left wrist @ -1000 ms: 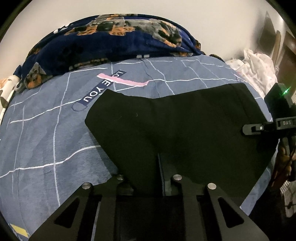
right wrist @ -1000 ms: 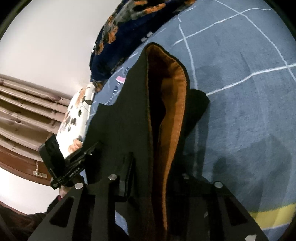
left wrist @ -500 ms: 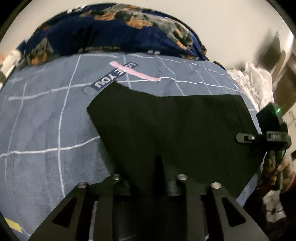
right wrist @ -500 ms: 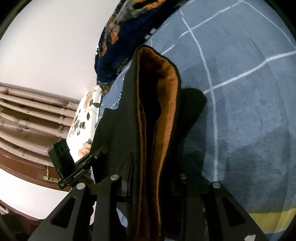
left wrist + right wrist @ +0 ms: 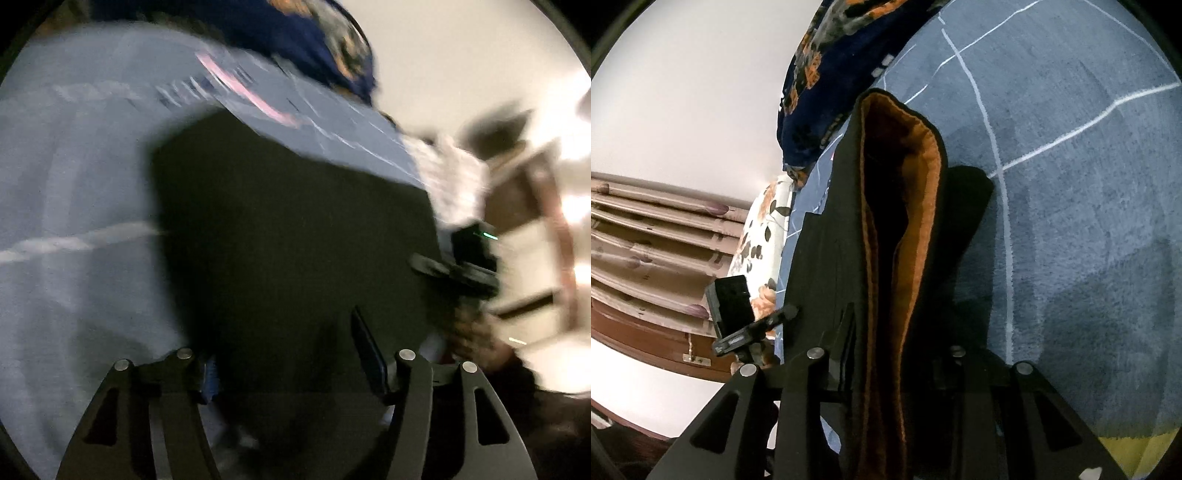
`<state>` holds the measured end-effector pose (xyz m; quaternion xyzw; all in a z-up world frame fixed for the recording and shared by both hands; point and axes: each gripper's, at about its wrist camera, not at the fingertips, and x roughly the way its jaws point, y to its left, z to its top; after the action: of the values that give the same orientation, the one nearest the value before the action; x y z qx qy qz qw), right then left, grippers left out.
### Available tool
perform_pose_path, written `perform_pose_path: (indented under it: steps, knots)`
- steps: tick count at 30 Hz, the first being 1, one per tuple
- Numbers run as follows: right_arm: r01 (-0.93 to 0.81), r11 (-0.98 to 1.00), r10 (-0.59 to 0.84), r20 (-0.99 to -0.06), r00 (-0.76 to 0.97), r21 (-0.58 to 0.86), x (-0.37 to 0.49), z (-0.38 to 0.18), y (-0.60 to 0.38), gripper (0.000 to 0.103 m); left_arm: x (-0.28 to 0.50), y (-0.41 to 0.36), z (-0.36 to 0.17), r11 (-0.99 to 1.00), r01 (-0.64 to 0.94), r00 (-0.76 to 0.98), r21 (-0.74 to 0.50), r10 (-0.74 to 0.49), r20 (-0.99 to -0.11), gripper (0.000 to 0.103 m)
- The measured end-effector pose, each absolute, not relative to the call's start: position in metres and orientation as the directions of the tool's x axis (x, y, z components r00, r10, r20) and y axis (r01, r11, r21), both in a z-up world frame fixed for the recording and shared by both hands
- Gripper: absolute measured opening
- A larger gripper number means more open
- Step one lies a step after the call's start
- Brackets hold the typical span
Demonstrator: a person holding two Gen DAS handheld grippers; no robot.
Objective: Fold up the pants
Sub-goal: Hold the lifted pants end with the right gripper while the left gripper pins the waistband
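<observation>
The bed (image 5: pixel 74 177) fills most of both views, blue cover w/ white grid lines. The pants (image 5: pixel 288 236) lie on it as a wide black slab, near edge running under your left gripper (image 5: pixel 291 369). A dark patterned blanket (image 5: pixel 827 74) is heaped at the far end.

What's changed: a sec ago your left jaws were pinched on the near edge of the pants. They've just been opening and now stand clearly apart, cloth lying between them but pads not pressing it. The left view has also swung and blurred vs a sec ago, w/ the pants now sitting lower and more central. Read: you've let that edge go, so this fold looks laid down on the left side. Blur means I can't tell how flat the edge landed.

The right side hasn't changed. Your right gripper (image 5: pixel 897 369) is clamped on a thick bunch of pants, black outside w/ orange lining (image 5: pixel 923 184) showing in the open fold, which stands up off the bed rather than lying flat. Jaws narrow, full of fabric.

So the fold's half released: left free, right holding. Prob next is setting the right bunch down and letting go, then checking the edges line up.

Small: the left gripper shows at the left of the right view, w/ the bed edge beside it.
</observation>
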<state>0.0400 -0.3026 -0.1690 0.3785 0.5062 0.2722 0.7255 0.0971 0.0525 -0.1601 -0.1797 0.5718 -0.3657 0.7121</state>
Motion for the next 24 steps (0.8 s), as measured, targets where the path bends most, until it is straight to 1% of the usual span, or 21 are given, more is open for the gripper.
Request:
perform_pose_path:
  steps: [3, 5, 6, 7, 8, 9, 11, 13, 15, 16, 18, 24]
  knots:
    - [-0.008, 0.558, 0.783, -0.523, 0.338, 0.83, 0.041, -0.17, -0.304, 0.027, 0.104, 0.05, -0.165, 0.626, 0.312, 0.078, -0.714, -0.766, -0.638, 0.061]
    - [-0.005, 0.554, 0.786, -0.52, 0.335, 0.833, 0.041, -0.171, -0.304, 0.027, 0.113, 0.056, -0.171, 0.586, 0.235, 0.085, -0.776, -0.807, -0.584, 0.061]
    - [-0.004, 0.555, 0.785, -0.521, 0.335, 0.832, 0.041, -0.171, -0.304, 0.027, 0.114, 0.056, -0.172, 0.58, 0.222, 0.104, -0.784, -0.813, -0.573, 0.059]
    - [-0.005, 0.557, 0.784, -0.524, 0.334, 0.83, 0.041, -0.171, -0.304, 0.027, 0.113, 0.053, -0.172, 0.602, 0.238, 0.119, -0.762, -0.797, -0.592, 0.048]
    - [-0.005, 0.558, 0.783, -0.525, 0.333, 0.83, 0.042, -0.171, -0.304, 0.027, 0.109, 0.047, -0.17, 0.654, 0.275, 0.146, -0.705, -0.753, -0.642, 0.032]
    - [-0.004, 0.557, 0.783, -0.524, 0.334, 0.83, 0.041, -0.171, -0.304, 0.027, 0.107, 0.044, -0.168, 0.687, 0.292, 0.171, -0.665, -0.722, -0.671, 0.027]
    - [-0.005, 0.558, 0.783, -0.524, 0.336, 0.83, 0.041, -0.17, -0.304, 0.027, 0.106, 0.045, -0.168, 0.693, 0.268, 0.188, -0.669, -0.719, -0.67, 0.021]
    - [-0.011, 0.561, 0.781, -0.524, 0.34, 0.828, 0.04, -0.17, -0.303, 0.027, 0.105, 0.045, -0.167, 0.707, 0.259, 0.205, -0.658, -0.706, -0.678, 0.018]
    - [-0.02, 0.565, 0.778, -0.524, 0.346, 0.825, 0.04, -0.169, -0.302, 0.027, 0.099, 0.04, -0.158, 0.75, 0.302, 0.244, -0.589, -0.658, -0.713, 0.016]
    - [-0.021, 0.563, 0.779, -0.522, 0.349, 0.826, 0.04, -0.168, -0.301, 0.027, 0.094, 0.033, -0.15, 0.777, 0.338, 0.274, -0.532, -0.621, -0.734, 0.015]
    - [-0.022, 0.556, 0.781, -0.514, 0.355, 0.831, 0.039, -0.168, -0.301, 0.027, 0.087, 0.023, -0.139, 0.803, 0.372, 0.313, -0.465, -0.58, -0.752, 0.014]
    - [-0.015, 0.521, 0.796, -0.48, 0.369, 0.853, 0.039, -0.167, -0.301, 0.026, 0.075, 0.018, -0.121, 0.838, 0.399, 0.367, -0.372, -0.518, -0.772, 0.01]
